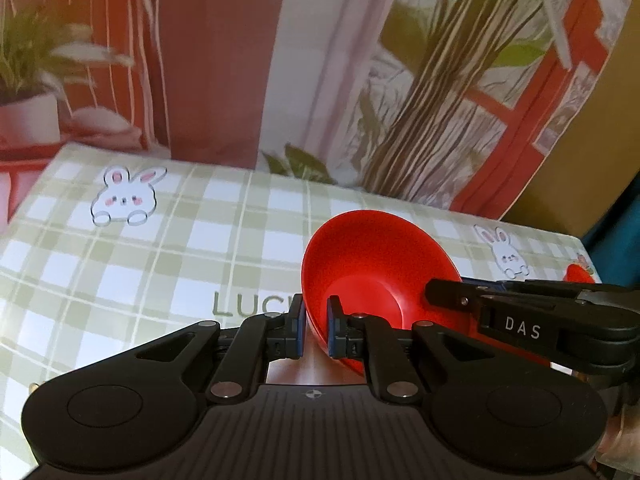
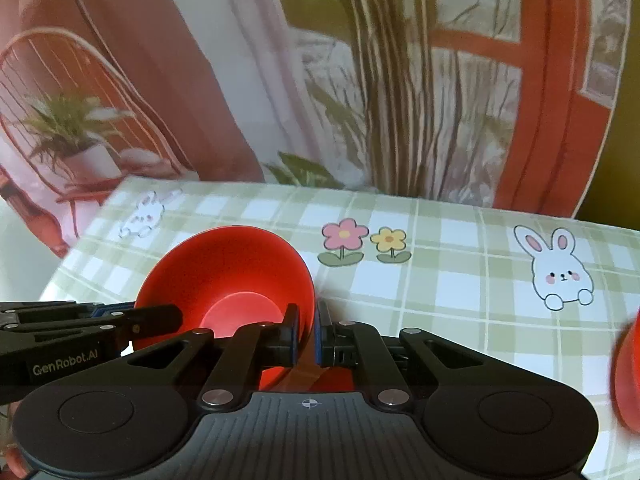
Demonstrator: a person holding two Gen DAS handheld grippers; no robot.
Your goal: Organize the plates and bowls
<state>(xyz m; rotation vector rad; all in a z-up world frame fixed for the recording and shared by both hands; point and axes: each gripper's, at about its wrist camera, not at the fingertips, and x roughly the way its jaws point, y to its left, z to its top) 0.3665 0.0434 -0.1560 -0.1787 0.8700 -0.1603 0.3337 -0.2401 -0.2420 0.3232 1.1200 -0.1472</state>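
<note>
The red bowl (image 1: 372, 272) is tipped up off the checked tablecloth (image 1: 160, 248), its open mouth turned toward both cameras, and each of its two opposite walls sits between a pair of fingers. The left gripper (image 1: 314, 328) is clamped on the bowl's left-hand wall: one blue-faced pad (image 1: 297, 322) lies outside the rim and the other inside the bowl, with the thin red wall pinched between them. In the right wrist view the right gripper (image 2: 306, 334) is likewise clenched on the opposite wall of the bowl (image 2: 228, 276), one pad inside the bowl and one (image 2: 322, 332) just outside it, the rim running up between the two. Each gripper also shows in the other's view, reaching in from the side to the far rim. Beyond the left fingertips the cloth shows part of a printed word (image 1: 248, 304) and, further off to the left, a cartoon rabbit (image 1: 124, 196). Beyond the right fingertips lie two printed flowers (image 2: 364, 244), and to their right another rabbit (image 2: 560, 272). A second red object (image 2: 628, 380) cuts into the right edge of that view, too cropped to identify. Behind the table hangs a printed backdrop (image 1: 420, 80) of plants and red frames.
</note>
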